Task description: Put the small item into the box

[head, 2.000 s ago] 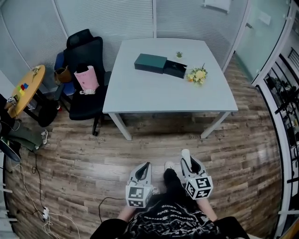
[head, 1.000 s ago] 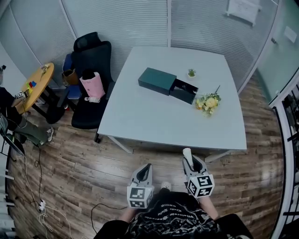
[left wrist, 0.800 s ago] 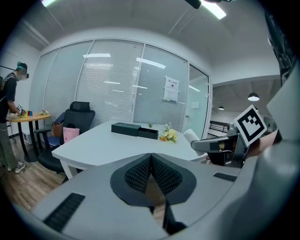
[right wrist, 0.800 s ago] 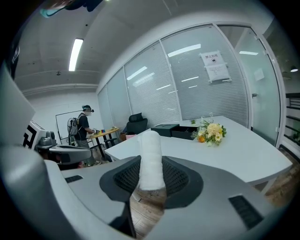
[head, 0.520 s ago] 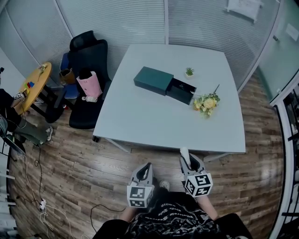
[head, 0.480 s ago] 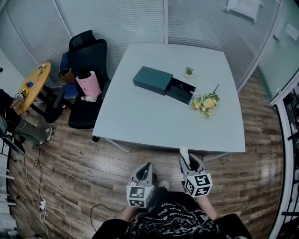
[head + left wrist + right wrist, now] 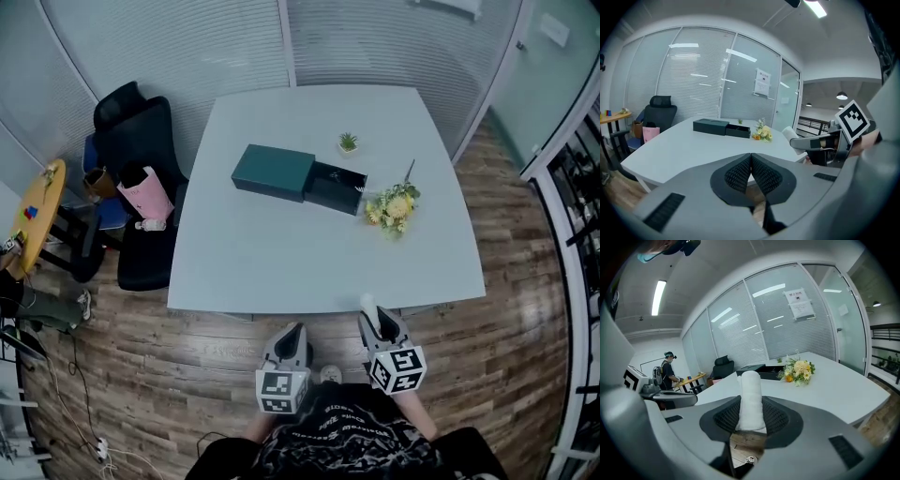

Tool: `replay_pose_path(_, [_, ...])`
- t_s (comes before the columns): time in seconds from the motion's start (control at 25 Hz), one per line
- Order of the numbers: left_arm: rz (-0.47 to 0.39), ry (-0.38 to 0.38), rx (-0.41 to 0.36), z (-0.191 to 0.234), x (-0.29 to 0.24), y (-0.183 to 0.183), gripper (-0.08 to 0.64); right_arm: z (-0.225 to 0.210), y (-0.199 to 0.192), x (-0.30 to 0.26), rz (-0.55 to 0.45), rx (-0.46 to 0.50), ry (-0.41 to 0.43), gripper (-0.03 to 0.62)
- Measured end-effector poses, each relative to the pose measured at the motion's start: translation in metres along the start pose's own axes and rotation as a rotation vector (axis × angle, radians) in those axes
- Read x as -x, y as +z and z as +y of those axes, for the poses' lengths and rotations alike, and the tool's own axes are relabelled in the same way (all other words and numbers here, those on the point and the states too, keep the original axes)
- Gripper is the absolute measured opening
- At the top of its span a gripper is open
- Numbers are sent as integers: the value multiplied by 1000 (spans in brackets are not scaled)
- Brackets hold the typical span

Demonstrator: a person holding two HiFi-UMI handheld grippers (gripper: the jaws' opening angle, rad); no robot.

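A dark green box lies on the white table, its black drawer pulled out to the right. My right gripper hovers just short of the table's near edge, shut on a small white rolled cloth that stands up between its pads. That roll also shows in the head view. My left gripper hangs beside it over the floor, its jaws shut and empty. In the left gripper view the box is far ahead across the table.
A bunch of yellow flowers and a tiny potted plant lie near the drawer. A black office chair with a pink bag stands left of the table, beyond it a round yellow side table. Glass partitions close the back. A person stands far left.
The table has come closer and slid left in the head view, so both grippers now sit at its near edge. The jaws have not changed; the roll stays in the right gripper.
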State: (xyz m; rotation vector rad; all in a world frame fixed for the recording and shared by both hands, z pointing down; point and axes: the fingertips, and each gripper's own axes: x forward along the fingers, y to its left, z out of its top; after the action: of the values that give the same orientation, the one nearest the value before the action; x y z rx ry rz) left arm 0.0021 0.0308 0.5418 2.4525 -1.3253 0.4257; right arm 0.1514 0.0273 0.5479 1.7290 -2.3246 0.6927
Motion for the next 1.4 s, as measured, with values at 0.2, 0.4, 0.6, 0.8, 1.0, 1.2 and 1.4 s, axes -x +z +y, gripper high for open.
replay_pose_path(0.2, [14, -58, -16, 27, -34, 19, 20, -3, 17, -33, -12, -13, -53, 141])
replay_pose_path(0.4, [26, -142, -30, 52, -70, 37, 20, -4, 34, -68, -13, -16, -113, 141])
replay_pose_path(0.6, [25, -213, -79, 81, -102, 53, 18, -2, 49, -101, -19, -9, -174, 141])
replay_pose_path(0.8, [33, -257, -86, 106, -120, 61, 20, 0, 57, -123, -26, -17, -233, 141])
replay_pose_path(1.0, [39, -277, -83, 128, -129, 67, 20, 10, 57, -139, -14, -20, -252, 141])
replay_pose_path(1.2, [57, -267, -50, 143, -133, 68, 19, 17, 54, -153, 19, -23, -241, 141])
replay_pose_path(1.4, [53, -250, -32, 149, -137, 70, 19, 18, 58, -158, 33, -16, -228, 141])
